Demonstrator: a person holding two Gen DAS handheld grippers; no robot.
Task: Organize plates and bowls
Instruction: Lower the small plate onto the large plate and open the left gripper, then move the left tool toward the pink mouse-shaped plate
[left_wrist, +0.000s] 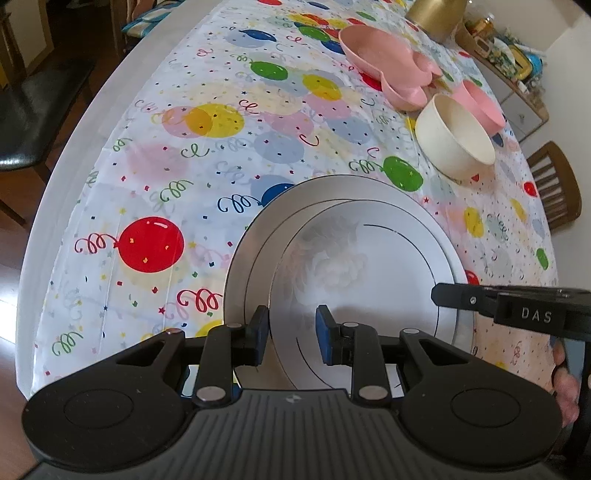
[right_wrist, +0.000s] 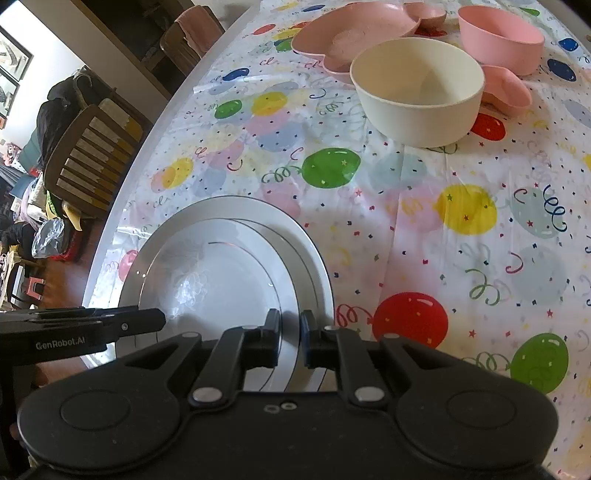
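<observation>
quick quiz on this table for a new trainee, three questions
1. True or false: the small plate lies on top of the large plate.
2. The cream bowl holds: A) food B) nothing C) a spoon
3. What colour is the bowl just behind the cream bowl?

Key: 1 true. 2 B. 3 pink: the pink bowl.
</observation>
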